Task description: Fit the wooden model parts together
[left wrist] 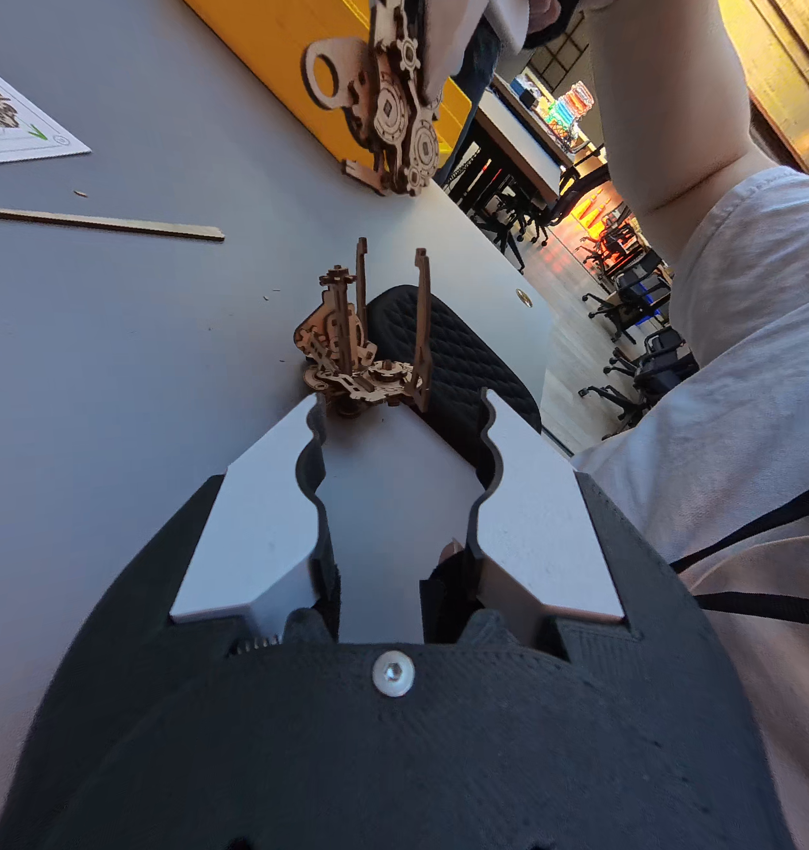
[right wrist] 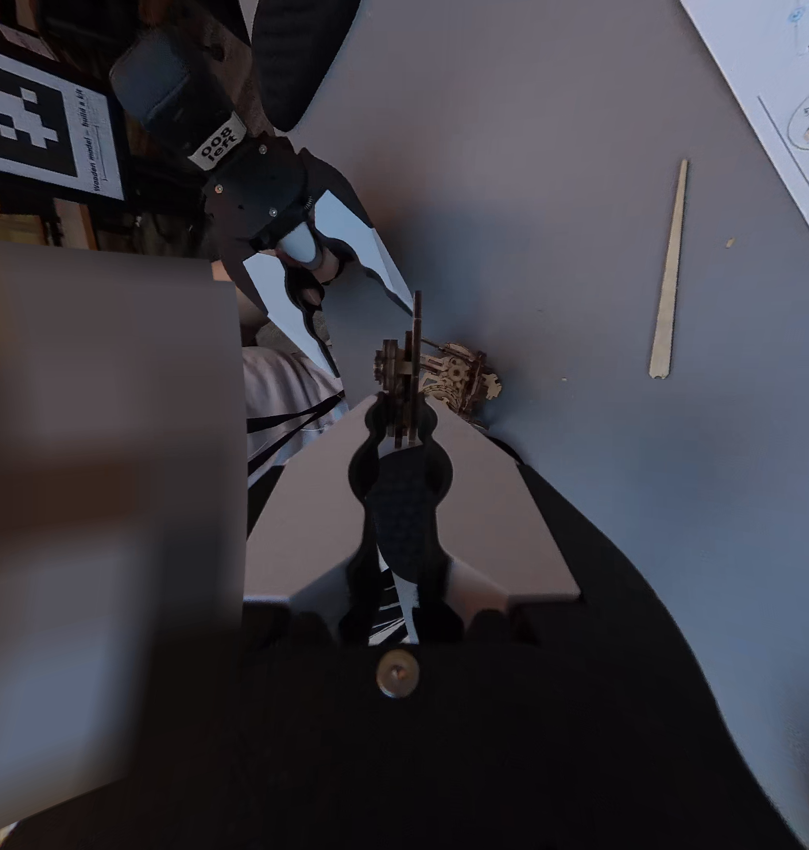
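A small wooden assembly (left wrist: 361, 363) with two upright arms stands on the grey table (left wrist: 117, 368) near its edge. My left gripper (left wrist: 401, 404) is open and empty, its fingertips just short of the assembly, one on each side. It also shows in the right wrist view (right wrist: 370, 331). My right gripper (right wrist: 404, 414) is shut on a flat wooden geared part (right wrist: 402, 391) and holds it edge-on, above and beside the small assembly (right wrist: 457, 377). In the left wrist view the geared part (left wrist: 393, 106) hangs over the table's far side, its lower end near the surface.
A thin wooden strip (left wrist: 103, 223) lies on the table; it also shows in the right wrist view (right wrist: 667, 285). An instruction sheet (left wrist: 16, 119) lies at the table's side. A yellow panel (left wrist: 301, 55) borders the far edge. A black chair (left wrist: 462, 358) stands beyond the table's edge. One gripper's finger ends stand about 11 centimetres off the other's.
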Motion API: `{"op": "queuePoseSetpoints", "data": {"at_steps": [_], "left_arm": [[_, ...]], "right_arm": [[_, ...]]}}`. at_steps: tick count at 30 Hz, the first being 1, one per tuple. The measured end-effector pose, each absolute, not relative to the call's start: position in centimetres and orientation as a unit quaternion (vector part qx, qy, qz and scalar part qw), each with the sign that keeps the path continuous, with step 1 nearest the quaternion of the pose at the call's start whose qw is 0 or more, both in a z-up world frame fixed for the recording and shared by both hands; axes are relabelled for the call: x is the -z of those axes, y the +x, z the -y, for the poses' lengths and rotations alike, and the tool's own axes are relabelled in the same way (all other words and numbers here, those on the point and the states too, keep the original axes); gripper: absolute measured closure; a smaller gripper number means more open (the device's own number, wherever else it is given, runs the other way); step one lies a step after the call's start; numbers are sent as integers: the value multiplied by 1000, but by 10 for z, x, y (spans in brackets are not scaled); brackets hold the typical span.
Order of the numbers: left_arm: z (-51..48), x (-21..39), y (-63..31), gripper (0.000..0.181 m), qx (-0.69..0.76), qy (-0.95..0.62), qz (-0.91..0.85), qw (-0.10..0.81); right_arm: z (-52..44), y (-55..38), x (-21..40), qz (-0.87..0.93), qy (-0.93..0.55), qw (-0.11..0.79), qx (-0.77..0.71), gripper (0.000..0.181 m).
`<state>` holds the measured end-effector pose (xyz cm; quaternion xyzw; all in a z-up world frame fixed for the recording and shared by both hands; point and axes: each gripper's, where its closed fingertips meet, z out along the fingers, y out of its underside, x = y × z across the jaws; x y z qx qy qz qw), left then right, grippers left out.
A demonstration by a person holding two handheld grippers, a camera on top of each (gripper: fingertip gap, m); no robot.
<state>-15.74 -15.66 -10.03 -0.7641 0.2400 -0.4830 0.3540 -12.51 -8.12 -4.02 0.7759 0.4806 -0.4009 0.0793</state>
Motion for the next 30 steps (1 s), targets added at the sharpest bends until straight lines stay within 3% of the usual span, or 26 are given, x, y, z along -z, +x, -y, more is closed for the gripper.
{"op": "queuePoseSetpoints", "data": {"at_steps": [1,6,13,21,30], "left_arm": [[158,100,-155,116,483,-761,-241,359],[156,108,-153,116,421,-773,-265,394],[138,70,-159,119,461,-727,-275,428],[100,77,-169,120,504,-720,-344,330],[91,73,-154,125,590,-662,-354,296]], "right_arm": [[86,-124,40,-483,780,68,392,170],[92,-117,51,-492,805,21,331,170],[95,-115,57,-507,815,25,279,171],[99,-116,58,-520,817,36,247,171],[109,-121,69,-499,828,75,244,170]]}}
